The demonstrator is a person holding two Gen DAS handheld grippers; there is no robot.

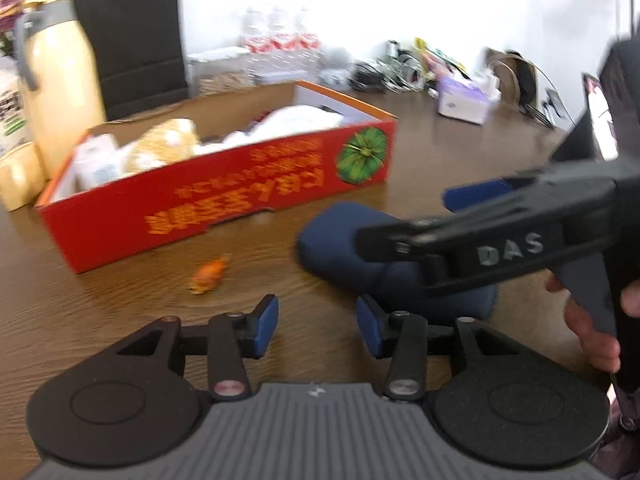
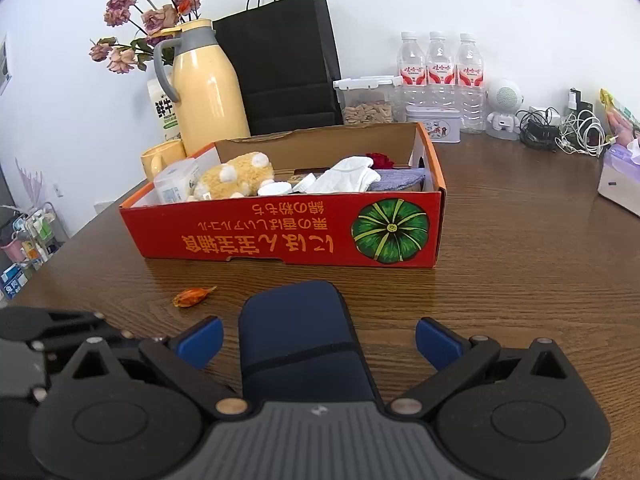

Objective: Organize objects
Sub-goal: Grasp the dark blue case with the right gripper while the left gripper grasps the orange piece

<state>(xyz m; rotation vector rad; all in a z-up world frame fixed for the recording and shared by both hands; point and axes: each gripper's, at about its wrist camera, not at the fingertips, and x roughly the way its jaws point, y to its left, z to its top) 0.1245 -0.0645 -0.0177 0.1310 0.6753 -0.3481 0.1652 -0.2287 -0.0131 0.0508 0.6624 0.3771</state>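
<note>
Box (image 2: 280, 236) already holds a plush toy, gloves and cloth; navy case (image 2: 300, 340) and orange candy (image 2: 192, 297) remain on the surface (image 2: 520, 280). Right gripper (image 2: 319, 340) straddles the case, open; left gripper (image 1: 317, 322) open, empty.

Right tongs (image 2: 319, 344) open, straddling navy case (image 2: 300, 336); red box (image 2: 280, 232) behind.

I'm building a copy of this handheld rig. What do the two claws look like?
Both claws, left and right, have black linkage arms with silver pivot pins, blue fingertip pads, round black discs and a ribbed grey base. The right one's side reads "DAS".
</note>
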